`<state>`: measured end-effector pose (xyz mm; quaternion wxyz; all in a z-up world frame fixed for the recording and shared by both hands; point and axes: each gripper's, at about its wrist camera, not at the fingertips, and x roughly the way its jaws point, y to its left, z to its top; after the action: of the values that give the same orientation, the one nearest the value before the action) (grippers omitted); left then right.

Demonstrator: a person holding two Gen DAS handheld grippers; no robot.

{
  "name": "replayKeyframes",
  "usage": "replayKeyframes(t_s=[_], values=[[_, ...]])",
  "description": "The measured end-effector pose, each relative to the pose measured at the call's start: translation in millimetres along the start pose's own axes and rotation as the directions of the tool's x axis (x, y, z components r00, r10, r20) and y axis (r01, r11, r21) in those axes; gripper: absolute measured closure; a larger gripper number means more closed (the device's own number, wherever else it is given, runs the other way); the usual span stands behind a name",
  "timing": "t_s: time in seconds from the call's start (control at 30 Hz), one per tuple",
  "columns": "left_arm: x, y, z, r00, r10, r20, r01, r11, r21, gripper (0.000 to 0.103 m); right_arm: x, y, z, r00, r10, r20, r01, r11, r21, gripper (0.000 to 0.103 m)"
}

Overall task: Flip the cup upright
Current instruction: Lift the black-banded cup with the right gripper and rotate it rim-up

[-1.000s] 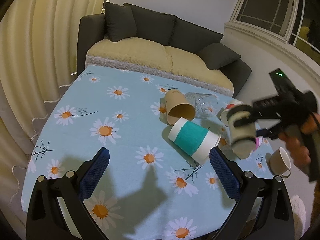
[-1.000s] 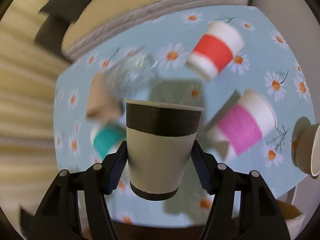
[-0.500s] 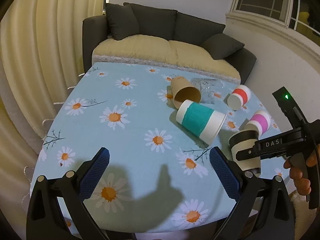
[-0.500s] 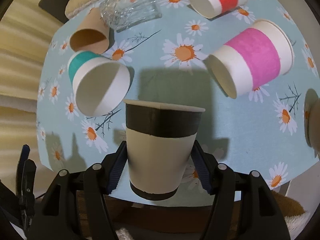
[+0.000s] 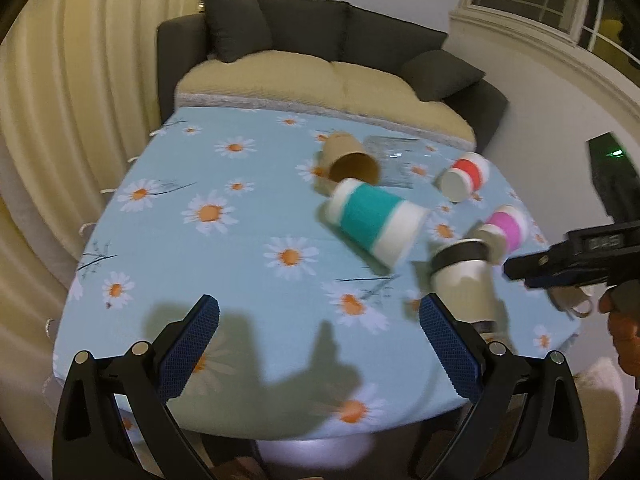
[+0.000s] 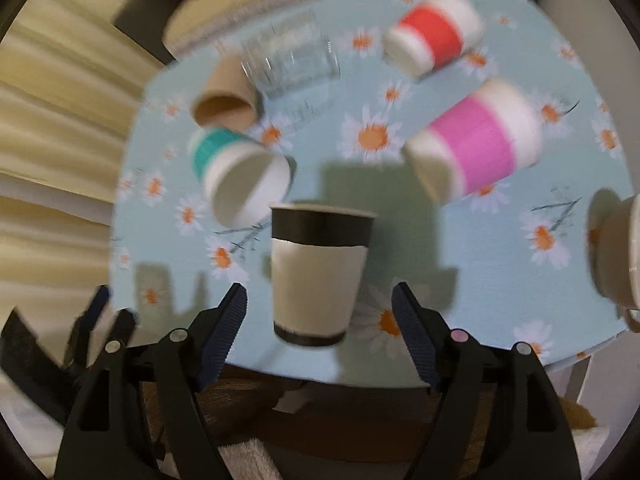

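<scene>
A cream paper cup with black bands (image 6: 318,276) stands upright near the front edge of the daisy-print table (image 6: 480,248); it also shows in the left wrist view (image 5: 466,280). My right gripper (image 6: 320,328) is open, its blue pads apart from the cup on both sides. My left gripper (image 5: 320,344) is open and empty above the table's front edge, left of the cup. The right gripper's black body (image 5: 576,256) shows at the right of the left wrist view.
A teal-banded cup (image 6: 240,176), a brown cup (image 6: 226,98), a clear glass (image 6: 292,58), a red-banded cup (image 6: 434,36) and a pink-banded cup (image 6: 476,144) lie on their sides. A white mug (image 6: 616,256) stands at the right edge. A sofa (image 5: 320,64) stands behind the table.
The right gripper lowered the black-banded cup upright onto the table, then opened and let go of it. The left gripper stayed open and drew back slightly.
</scene>
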<state>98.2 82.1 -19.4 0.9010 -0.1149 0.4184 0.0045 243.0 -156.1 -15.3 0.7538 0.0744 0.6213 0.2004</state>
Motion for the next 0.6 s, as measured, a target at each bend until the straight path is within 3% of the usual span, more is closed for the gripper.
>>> replayKeyframes(t_s=[0.13,0.27,0.4,0.6], values=[[2,-41,9,0.997,-0.039,-0.069,0.042,0.998,0.043,0.006,-45,-35,-26,0.992,0.064,0.108,-0.062,0.998,-0.017,0.024],[19,-82,21,0.986,-0.045,-0.162,0.057,0.996,0.067,0.006,-53,-74,-52,0.988,0.072,0.139,-0.071,0.997,-0.008,0.023],[51,-117,28,0.962,0.008,-0.274,0.017,0.996,0.090,0.006,-38,-93,-82,0.987,0.083,0.134,-0.080,0.996,-0.027,0.023],[85,-144,33,0.931,0.085,-0.354,-0.040,0.990,0.133,0.013,-18,-105,-104,0.984,0.134,0.115,-0.128,0.990,-0.054,0.023]])
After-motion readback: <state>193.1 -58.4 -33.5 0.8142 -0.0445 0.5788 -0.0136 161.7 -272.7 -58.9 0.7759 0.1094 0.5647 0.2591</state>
